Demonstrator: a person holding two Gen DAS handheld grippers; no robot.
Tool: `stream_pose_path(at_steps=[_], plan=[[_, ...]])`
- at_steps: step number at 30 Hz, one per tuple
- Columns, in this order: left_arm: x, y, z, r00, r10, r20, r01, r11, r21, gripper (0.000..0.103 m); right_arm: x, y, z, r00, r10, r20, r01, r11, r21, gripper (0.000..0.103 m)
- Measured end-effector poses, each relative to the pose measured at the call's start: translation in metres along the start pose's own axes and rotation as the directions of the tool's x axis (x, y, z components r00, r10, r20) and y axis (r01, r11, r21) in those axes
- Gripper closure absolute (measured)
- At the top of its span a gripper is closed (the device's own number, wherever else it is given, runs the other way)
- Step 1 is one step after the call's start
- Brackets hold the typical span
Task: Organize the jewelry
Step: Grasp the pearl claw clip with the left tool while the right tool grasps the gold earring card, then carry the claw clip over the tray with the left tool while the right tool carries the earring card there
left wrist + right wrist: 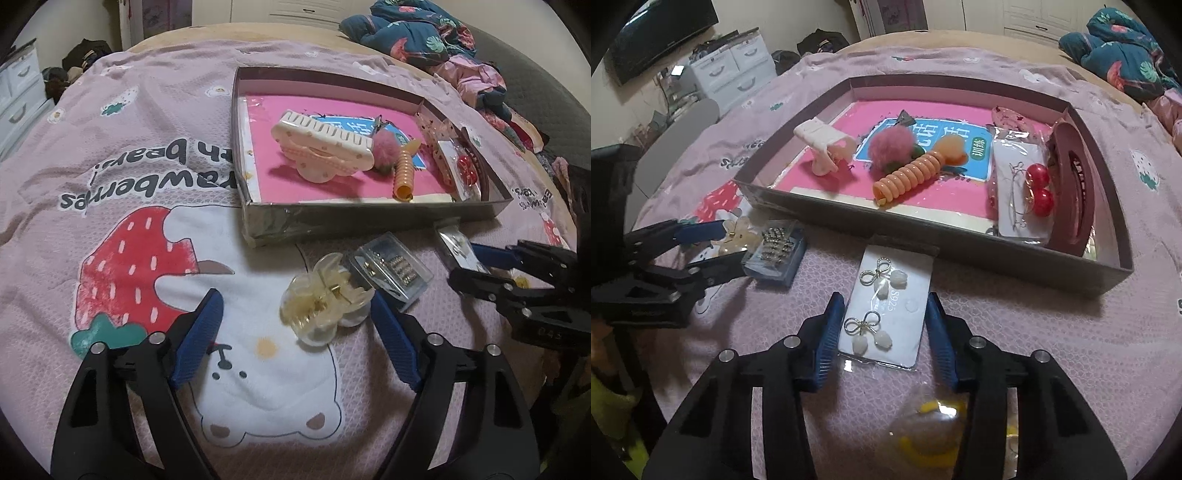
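Earring card [886, 310] lies flat on the pink blanket [1034, 332], at 6 o'clock of the tray [960, 243]; right gripper [882, 328] straddles it, fingers spread; left gripper [295, 325] gapes around a clear claw clip [321, 302].

Home bedroom — bed w/ strawberry-bear sheet [155, 206], white drawer unit [733, 70], rumpled floral quilt [413, 31].

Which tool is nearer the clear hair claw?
Left. The left tool is open around the clear hair claw; the right tool is off to its right, straddling the earring card.
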State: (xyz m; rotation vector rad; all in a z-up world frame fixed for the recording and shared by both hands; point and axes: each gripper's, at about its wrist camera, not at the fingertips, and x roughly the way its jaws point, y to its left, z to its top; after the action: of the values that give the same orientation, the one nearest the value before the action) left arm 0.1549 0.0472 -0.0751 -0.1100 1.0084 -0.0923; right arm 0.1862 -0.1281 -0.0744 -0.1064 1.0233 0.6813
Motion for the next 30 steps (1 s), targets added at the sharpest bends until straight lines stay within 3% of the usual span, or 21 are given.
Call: stream_pose_path(at_steps=[3, 5, 6, 20, 30], plan=[[0.001, -0.002, 0.002, 1.000, -0.008, 0.004, 0.008, 1.000, -0.004, 0.044, -0.007, -0.002, -0.002, 1.000, 0.010, 0.013, -0.010, 1.000, 0.006, 0.060], [0.002, -0.004, 0.003, 1.000, -0.020, 0.003, 0.020, 1.000, -0.003, 0.062, -0.012, -0.002, -0.003, 1.000, 0.018, 0.024, -0.018, 1.000, 0.009, 0.060], [0.003, -0.005, 0.003, 1.000, -0.023, 0.003, 0.023, 1.000, -0.002, 0.065, -0.016, -0.002, -0.003, 0.999, 0.020, 0.032, -0.020, 1.000, 0.008, 0.060], [-0.032, 0.013, -0.009, 0.999, -0.019, 0.040, 0.021, 0.999, -0.049, 0.066, -0.053, 0.028, 0.000, 0.991, 0.076, 0.106, -0.071, 0.996, -0.050, 0.060], [-0.071, 0.018, 0.000, 0.993, -0.012, 0.118, 0.019, 0.998, -0.063, 0.066, -0.070, 0.046, 0.007, 0.985, 0.097, 0.145, -0.085, 0.993, -0.085, 0.060]])
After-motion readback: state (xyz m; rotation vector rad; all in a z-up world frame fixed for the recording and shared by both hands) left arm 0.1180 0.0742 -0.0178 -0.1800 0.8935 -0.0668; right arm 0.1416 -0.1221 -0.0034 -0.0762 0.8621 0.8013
